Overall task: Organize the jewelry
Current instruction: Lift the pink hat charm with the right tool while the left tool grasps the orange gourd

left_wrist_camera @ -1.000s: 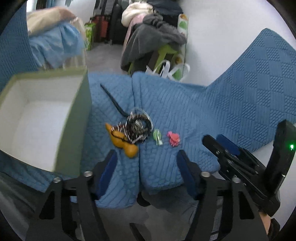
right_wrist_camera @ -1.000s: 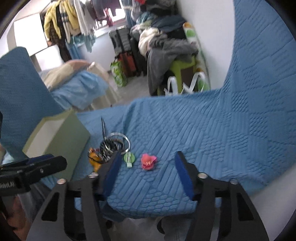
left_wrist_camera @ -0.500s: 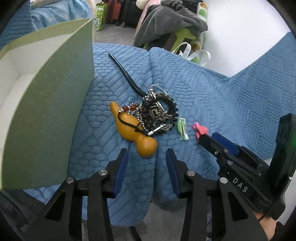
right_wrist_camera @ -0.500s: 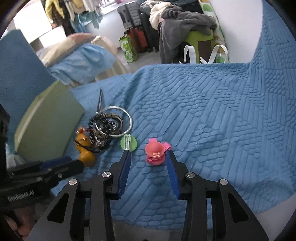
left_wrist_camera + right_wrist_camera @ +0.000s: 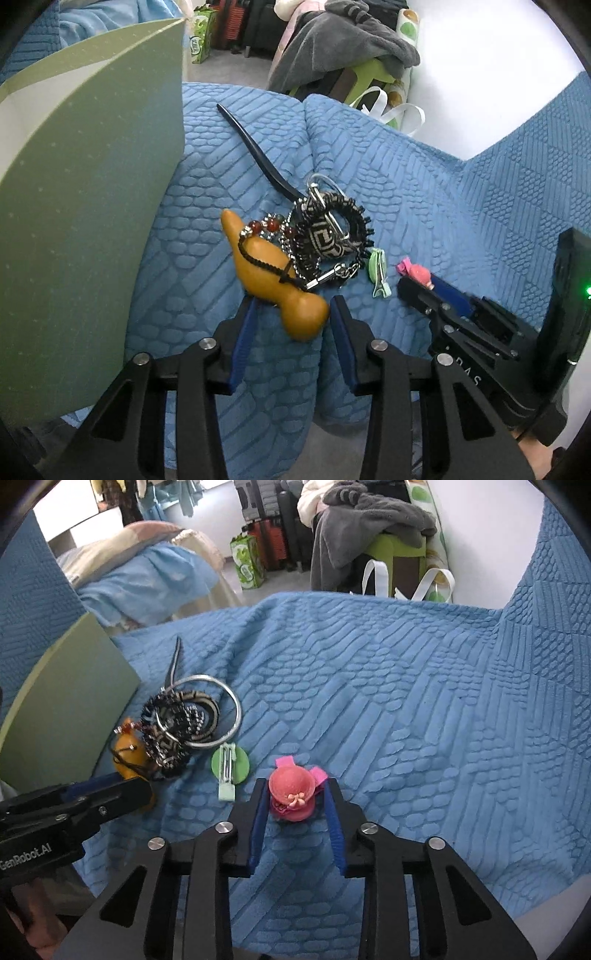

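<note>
I have both grippers low over the blue quilted bedspread [image 5: 388, 686], each set around its own piece; the left gripper [image 5: 291, 314] straddles the fat end of the orange gourd pendant [image 5: 275, 280], its jaws closing, the blue pads just beside the gourd's bulb on either side, and I cannot tell whether they press on it; a black braided cord [image 5: 264, 260] runs over the gourd's body and ties into the red beads [image 5: 267, 225] at its narrow end; the right gripper [image 5: 295, 797] has the pink hat-shaped hair clip [image 5: 291, 788] between its blue pads [image 5: 258, 812], jaws closing, pads close against the clip's sides, though I cannot make out firm contact; the clip lies on the bedspread near the front edge; just left of it in the right wrist view sits the green hair clip [image 5: 229, 766], apart from the pink one; further left lies the tangled heap of bracelets [image 5: 181, 720], with a plain silver bangle [image 5: 232, 701] leaning over patterned and beaded bands, touching the gourd; a black hair stick [image 5: 255, 153] pokes out from the heap toward the far edge; the green box [image 5: 85, 206] stands at the left, just beside the heap, its white inside barely showing in the left wrist view.
</note>
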Motion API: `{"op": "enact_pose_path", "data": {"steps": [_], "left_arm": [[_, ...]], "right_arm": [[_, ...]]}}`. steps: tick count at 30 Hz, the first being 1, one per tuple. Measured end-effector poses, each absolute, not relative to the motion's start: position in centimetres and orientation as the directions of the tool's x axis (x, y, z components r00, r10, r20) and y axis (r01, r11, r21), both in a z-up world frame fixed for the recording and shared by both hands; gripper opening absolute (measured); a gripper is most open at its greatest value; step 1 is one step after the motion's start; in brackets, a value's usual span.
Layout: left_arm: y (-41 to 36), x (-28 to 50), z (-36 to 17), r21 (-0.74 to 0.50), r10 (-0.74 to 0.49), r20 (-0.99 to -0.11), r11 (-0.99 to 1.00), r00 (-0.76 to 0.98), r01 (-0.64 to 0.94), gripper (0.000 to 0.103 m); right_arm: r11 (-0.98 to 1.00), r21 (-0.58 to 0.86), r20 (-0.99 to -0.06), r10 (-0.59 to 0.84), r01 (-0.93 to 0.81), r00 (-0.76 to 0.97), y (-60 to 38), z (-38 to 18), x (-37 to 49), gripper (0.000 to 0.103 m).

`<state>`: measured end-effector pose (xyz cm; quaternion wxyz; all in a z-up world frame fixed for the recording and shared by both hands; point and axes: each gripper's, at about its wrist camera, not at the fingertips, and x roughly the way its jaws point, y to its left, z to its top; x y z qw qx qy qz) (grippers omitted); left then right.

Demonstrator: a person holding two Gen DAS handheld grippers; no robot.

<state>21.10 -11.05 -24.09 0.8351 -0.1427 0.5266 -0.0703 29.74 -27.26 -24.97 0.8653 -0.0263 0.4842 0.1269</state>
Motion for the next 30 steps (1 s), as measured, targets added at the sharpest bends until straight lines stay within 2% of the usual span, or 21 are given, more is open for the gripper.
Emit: {"op": "enact_pose_path", "data": {"steps": [2,4,18,30], "left_arm": [[-11.2,21.2,-24.3,-0.304,-0.263,-0.860,0.952,0.438,-0.026,0.027],[-11.1,21.1,-24.2,-0.296,-0.255,-0.859,0.955,0.444,-0.025,0.027],[-9.2,19.2,-18.2,-0.324,-0.291,-0.796,0.945,0.530,0.031,0.027],[-7.1,18.1,-9.5,-0.274,-0.258,-0.755,0.959,0.603,0.068,0.027]], "right_arm": [[0.967,0.072,-0.846,0.189,-0.244,0.499,-27.1,-25.0,29.6,0.025],[0.969,0.081,-0.846,0.191,-0.235,0.497,-27.2,-24.9,29.5,0.022],[0.976,0.090,-0.804,0.189,-0.197,0.564,-27.3,-20.4,27.8,0.021],[0.979,0.103,-0.732,0.194,-0.176,0.653,-27.4,-11.4,26.1,0.021]]}}
